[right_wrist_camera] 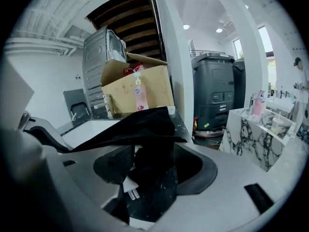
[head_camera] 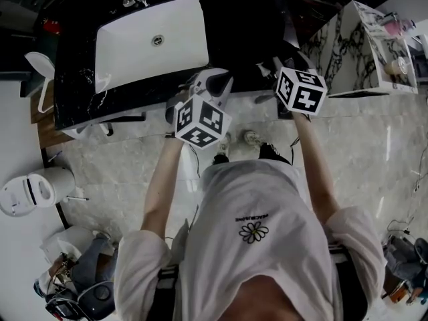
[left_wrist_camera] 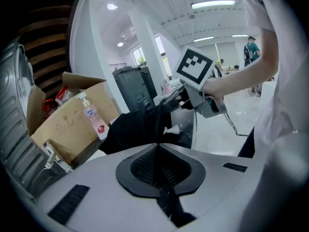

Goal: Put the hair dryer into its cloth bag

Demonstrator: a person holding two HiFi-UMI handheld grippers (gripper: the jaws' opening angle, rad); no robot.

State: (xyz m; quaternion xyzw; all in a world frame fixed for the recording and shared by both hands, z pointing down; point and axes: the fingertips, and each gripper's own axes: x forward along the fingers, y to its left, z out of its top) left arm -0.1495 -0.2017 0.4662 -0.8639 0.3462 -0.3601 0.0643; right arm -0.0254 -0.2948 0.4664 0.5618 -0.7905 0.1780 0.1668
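Left gripper (left_wrist_camera: 157,163): jaws pressed together, with black cloth running into the seam. It reads as pinched on the cloth bag (left_wrist_camera: 137,129).

Right gripper (right_wrist_camera: 154,170): jaws closed on a thick fold of the same bag. The cloth rises out of them and drapes off toward the sink (head_camera: 150,42).

Both grippers are held up on the person's side of the sink, off its near right corner, with the bag strung between the 2.

Hair dryer: the body is visible in no view. Only 1 white plug (right_wrist_camera: 129,190) shows, hanging under the cloth right at the right gripper's jaws. The bag looks bulky from the left gripper view, so I judge the dryer is mostly inside with the plug end not yet tucked in.

Progress: late stage. Left to do, by my reading:
- get the plug and any cord in
- close the mouth

Farther out, a black marble counter (head_camera: 73,85) surrounds the sink. A cardboard box (right_wrist_camera: 157,88) stands beyond the sink's far edge.
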